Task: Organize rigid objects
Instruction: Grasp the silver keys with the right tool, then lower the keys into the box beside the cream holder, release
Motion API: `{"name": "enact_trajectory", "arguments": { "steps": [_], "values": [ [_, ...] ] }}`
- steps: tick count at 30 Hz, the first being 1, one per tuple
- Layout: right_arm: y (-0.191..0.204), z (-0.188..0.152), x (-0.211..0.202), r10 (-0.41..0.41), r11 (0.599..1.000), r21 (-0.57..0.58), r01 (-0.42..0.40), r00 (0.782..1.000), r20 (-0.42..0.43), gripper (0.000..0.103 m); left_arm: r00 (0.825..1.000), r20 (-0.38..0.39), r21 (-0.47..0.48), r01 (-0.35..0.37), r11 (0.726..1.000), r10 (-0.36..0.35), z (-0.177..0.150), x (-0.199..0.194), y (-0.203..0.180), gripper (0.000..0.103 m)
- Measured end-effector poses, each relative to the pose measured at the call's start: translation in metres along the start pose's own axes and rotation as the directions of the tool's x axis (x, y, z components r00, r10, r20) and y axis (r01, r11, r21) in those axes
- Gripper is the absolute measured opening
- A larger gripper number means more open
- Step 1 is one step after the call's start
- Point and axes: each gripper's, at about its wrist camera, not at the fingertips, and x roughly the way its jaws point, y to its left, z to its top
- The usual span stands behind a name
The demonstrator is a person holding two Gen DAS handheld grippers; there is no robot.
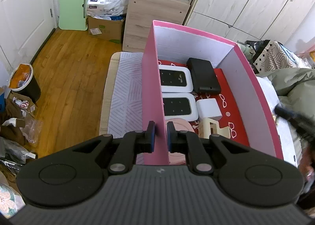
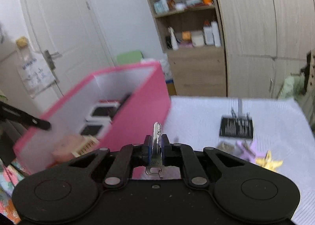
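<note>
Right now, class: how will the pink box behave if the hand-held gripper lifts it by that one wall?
The pink box looks like thin card, so the pinched wall may flex. It holds several devices, so it will probably sag or tilt. The left hand-held gripper grips only its edge, so it might slip.

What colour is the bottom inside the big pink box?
Red, with little white eyeglasses printed on it. The left wrist view looks down into the pink box and shows it best.
</note>
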Motion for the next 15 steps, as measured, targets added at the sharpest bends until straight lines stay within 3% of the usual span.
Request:
{"name": "enact_trajectory", "arguments": {
  "steps": [7,15],
  "values": [
    [0.025,0.058,-0.037,0.049,0.987,-0.156,-0.032,0.993,0.105,0.012,1.0,0.006,0.006,0.0,1.0,0.0,-0.001,0.0,0.0,0.011],
    [0.056,0.092,-0.055,0.22,0.954,-0.239,-0.183,0.965,0.139,0.012,1.0,0.005,0.006,0.0,1.0,0.0,-0.002,0.0,0.0,0.011]
  ]
}}
